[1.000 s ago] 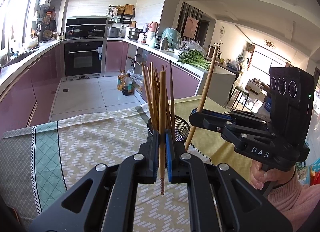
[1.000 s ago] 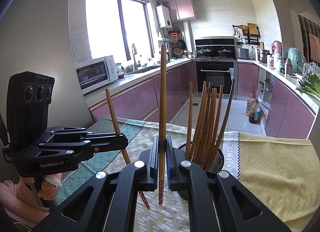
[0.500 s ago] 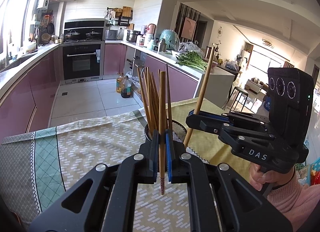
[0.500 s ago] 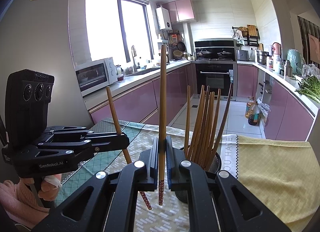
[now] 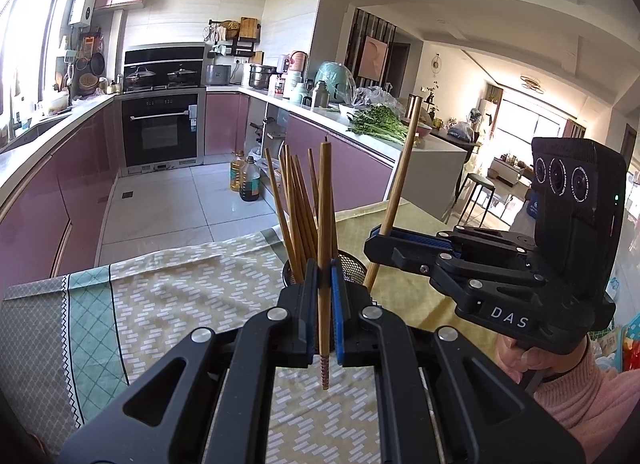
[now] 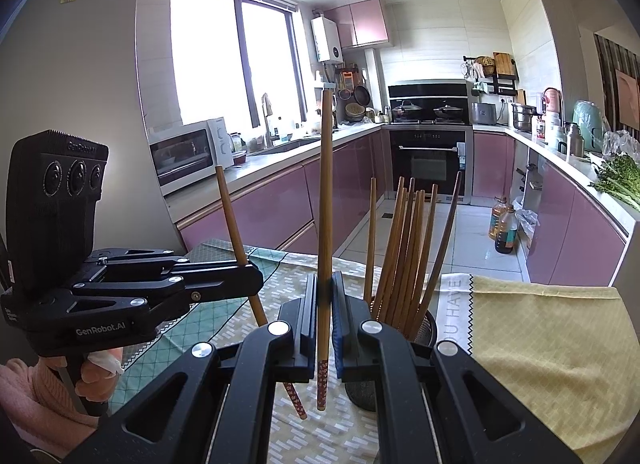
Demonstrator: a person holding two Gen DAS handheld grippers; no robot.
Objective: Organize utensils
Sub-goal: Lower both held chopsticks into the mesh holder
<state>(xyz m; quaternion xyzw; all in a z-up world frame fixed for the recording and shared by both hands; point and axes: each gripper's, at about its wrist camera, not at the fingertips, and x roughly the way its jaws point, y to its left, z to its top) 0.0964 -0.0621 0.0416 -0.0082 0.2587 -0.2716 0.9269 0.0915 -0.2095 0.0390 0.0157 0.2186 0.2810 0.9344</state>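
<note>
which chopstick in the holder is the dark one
The dark brown chopstick at the bunch's right edge in the right wrist view, curved and leaning outward; the other chopsticks in the holder are light.

chopsticks: looking like matt bamboo/wood, red patterned tips
holder: showing as black wire mesh, metal-looking, just behind grippers
tablecloth: lying under holder, woven cloth, matt, printed
grippers: showing matt black plastic w/ shiny metal rivets, blue pads
sleeve: looking like pink ribbed knit, right of holder
</note>
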